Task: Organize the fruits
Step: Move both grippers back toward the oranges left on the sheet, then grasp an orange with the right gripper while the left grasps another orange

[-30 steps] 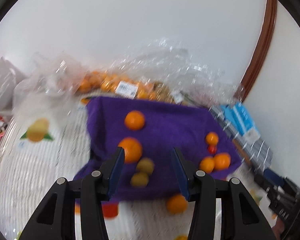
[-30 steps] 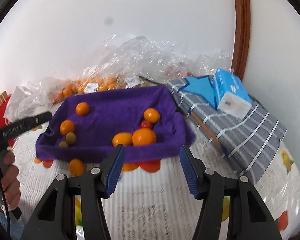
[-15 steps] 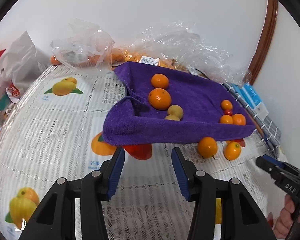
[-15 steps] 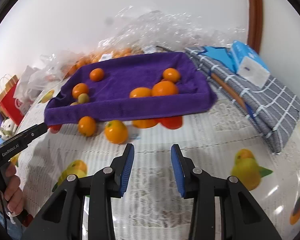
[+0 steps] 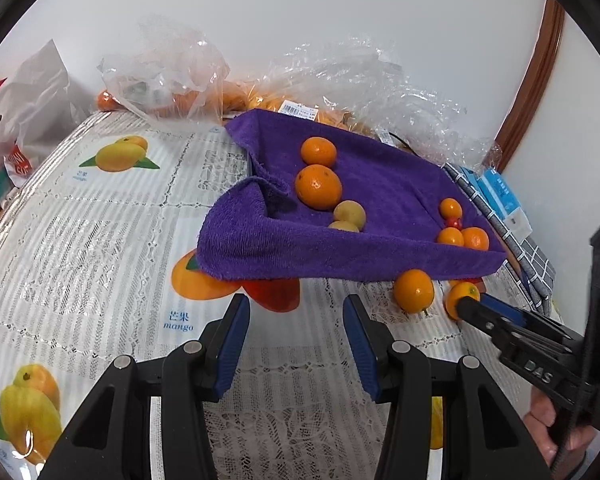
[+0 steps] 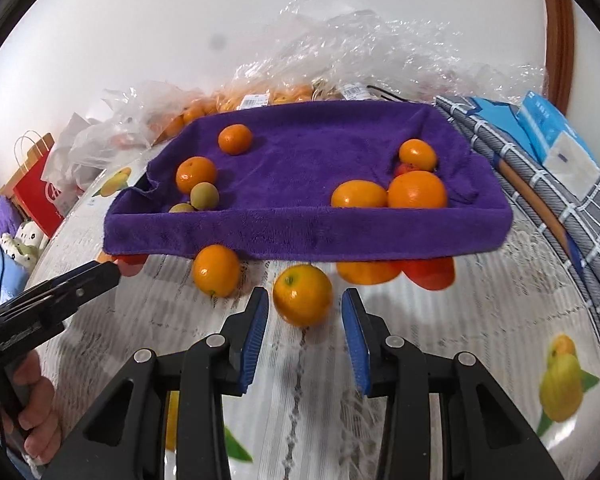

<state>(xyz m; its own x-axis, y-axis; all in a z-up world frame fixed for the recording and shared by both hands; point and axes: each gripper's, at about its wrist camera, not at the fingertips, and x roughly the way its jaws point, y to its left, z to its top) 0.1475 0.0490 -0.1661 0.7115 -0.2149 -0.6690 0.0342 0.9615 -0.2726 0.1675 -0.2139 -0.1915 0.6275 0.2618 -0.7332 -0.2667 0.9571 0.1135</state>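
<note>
A: How are the jaws set?

B: On the right gripper (image 6: pixel 304 312) the jaws are spread, with a loose orange (image 6: pixel 302 295) framed between the blue pads; no contact can be confirmed. The left gripper (image 5: pixel 296 334) is also held open, with nothing between its fingers, in front of the purple towel tray (image 5: pixel 284 256).

A: Where is the fruit placed?

B: 2 oranges lie on the tablecloth (image 6: pixel 480 320) just in front of the tray's near wall: the framed one and a second orange (image 6: pixel 216 270) to its left. Inside the tray, 2 oranges and 2 small yellow-green fruits (image 6: pixel 205 196) are gathered at the left, and 3 oranges with a small red fruit (image 6: pixel 404 169) at the right. Behind the tray, more oranges are held in clear plastic bags (image 6: pixel 260 98).

A: What could go wrong?

B: The framed orange is round and could be squeezed off-centre, so it might be rolled forward under the tray's overhanging edge. The towel wall looks soft; if it is bumped during the lift, it could be folded down and fruit could be spilled.
</note>
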